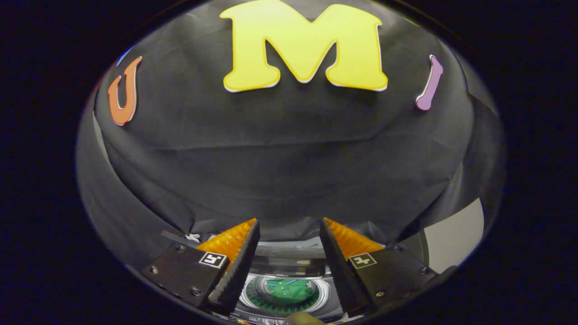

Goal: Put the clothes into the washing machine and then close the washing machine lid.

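Observation:
My gripper (289,223) is open, with nothing between its fingers. It is held high and looks level toward the booth wall. Below the gap between the fingers I see the washing machine (282,304) from above, its round drum opening exposed. A green piece of clothing (289,289) lies inside the drum. A clear raised lid (289,257) shows as a glassy band just beyond the drum, between the fingers. Most of the machine's body is hidden behind the fingers.
Black cloth (280,162) hangs as the wall close behind the machine. A pale panel (454,239) shows past the right finger. A small tan object (303,318) pokes up just in front of the drum.

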`<state>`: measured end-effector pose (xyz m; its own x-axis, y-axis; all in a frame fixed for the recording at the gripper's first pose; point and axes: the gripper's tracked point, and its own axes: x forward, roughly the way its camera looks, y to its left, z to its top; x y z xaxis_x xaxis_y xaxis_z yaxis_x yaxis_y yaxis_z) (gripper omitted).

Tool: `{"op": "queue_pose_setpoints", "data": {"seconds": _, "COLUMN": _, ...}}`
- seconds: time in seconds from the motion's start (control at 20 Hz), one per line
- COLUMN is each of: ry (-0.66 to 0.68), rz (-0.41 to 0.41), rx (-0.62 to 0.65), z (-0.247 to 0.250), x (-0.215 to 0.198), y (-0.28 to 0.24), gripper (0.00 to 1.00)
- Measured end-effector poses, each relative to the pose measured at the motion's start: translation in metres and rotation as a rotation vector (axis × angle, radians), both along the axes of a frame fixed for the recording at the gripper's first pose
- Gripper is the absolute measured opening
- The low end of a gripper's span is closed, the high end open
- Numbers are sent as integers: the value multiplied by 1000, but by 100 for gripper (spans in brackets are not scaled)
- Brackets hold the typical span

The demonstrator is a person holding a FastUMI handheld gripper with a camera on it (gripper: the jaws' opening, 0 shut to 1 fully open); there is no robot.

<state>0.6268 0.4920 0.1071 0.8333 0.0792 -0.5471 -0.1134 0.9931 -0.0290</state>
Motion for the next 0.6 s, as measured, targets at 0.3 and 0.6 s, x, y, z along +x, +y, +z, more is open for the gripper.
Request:
{"op": "queue_pose_setpoints", "data": {"seconds": 0.3, "ry": 48, "rz": -30, "rx": -22, "z": -26, "x": 9, "y": -1, "gripper": 84}}
{"op": "queue_pose_setpoints", "data": {"seconds": 0.6, "ry": 45, "rz": -27, "rx": -3, "z": -31, "x": 0, "y": -2, "gripper": 86}}
